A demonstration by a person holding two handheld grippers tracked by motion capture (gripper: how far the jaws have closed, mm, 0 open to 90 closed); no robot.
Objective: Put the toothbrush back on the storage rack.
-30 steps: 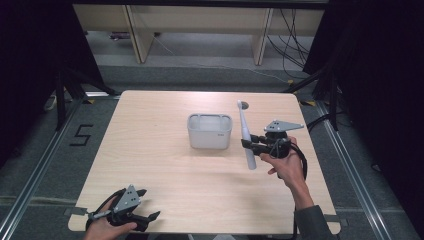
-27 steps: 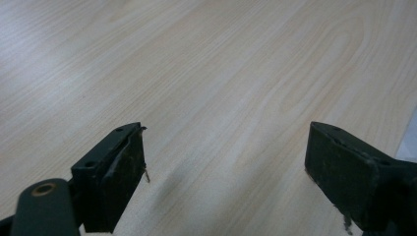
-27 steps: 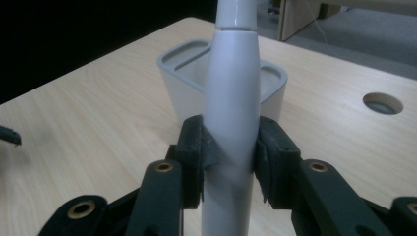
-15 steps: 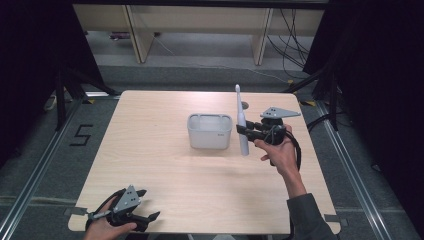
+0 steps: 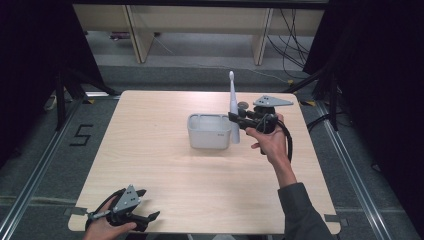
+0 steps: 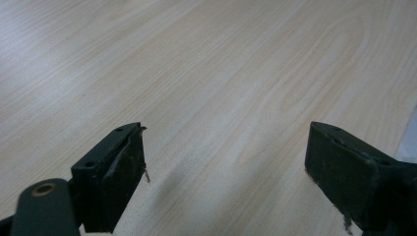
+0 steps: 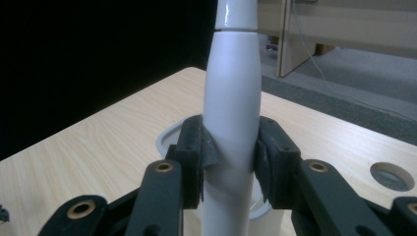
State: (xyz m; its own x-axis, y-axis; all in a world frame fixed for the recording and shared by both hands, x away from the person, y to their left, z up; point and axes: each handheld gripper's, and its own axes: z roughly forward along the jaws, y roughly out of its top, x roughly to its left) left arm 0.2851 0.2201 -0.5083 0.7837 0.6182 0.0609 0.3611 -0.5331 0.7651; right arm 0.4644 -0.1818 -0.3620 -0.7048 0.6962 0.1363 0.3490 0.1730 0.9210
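white toothbrush is standing upright, clamped in the right gripper beside the container; the left gripper is resting wide apart, far off.

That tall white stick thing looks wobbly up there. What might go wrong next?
The right gripper pinches the white toothbrush low on its smooth, rounded handle, so it might slip or tilt. Its lower end hangs beside the white container, perhaps clipping the rim on the way in. The left gripper sits open, too far off to help.
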